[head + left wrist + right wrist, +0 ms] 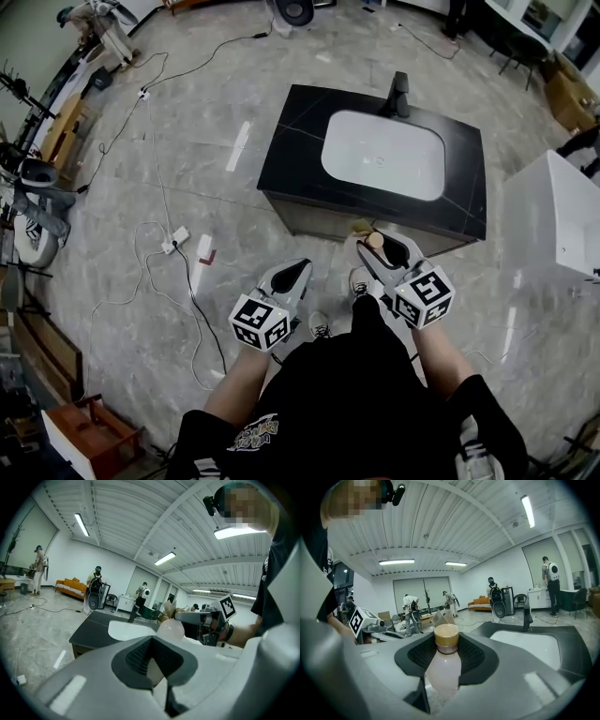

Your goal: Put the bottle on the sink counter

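Observation:
A pale pink bottle [443, 667] with a gold cap [446, 638] stands between the jaws of my right gripper [446, 660], which is shut on it. In the head view the cap [374, 240] shows at the right gripper [386, 251], just short of the front edge of the black sink counter [291, 150]. The counter holds a white basin [382, 155] and a dark tap [398, 95]. My left gripper [292, 274] hangs to the left over the floor; its jaws are together with nothing between them. The left gripper view also shows the bottle [170, 629].
Cables and a power strip [174, 241] lie on the marble floor at the left. A white box-like unit [553, 216] stands to the right of the counter. Equipment lines the left wall. Several people stand far off in the room.

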### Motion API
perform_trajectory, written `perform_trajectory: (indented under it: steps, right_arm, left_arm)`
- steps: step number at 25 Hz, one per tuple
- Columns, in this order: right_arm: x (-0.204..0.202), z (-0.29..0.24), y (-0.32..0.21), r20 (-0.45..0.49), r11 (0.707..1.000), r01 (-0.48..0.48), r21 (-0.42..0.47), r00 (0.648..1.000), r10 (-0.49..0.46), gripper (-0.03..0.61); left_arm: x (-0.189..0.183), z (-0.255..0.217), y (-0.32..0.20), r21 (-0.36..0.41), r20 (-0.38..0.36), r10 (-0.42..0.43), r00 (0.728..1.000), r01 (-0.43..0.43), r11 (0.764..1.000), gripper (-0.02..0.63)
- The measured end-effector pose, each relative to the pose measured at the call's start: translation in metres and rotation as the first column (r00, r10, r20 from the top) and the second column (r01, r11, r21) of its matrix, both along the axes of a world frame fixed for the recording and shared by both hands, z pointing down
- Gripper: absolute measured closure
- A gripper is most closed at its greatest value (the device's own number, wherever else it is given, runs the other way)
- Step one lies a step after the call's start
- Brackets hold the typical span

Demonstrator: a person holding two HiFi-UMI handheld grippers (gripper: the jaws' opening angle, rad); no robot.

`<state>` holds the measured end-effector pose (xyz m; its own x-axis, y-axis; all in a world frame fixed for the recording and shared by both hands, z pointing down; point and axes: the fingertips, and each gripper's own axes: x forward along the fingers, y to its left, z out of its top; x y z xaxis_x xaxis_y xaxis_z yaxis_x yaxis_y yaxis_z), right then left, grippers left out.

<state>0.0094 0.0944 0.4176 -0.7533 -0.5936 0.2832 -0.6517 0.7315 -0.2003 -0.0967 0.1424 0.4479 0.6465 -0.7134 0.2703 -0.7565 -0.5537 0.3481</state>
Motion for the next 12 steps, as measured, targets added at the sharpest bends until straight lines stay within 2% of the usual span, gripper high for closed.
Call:
perform_trajectory:
  steps: [12]
  right_arm:
    - [0.009, 0.008, -0.078, 0.004, 0.994, 0.111, -0.017, 0.994, -0.110, 0.411]
  left_arm:
    - [0.010, -0.001, -0.058, -0.008, 0.019, -0.124, 0.992, 0.125, 0.992, 0.614]
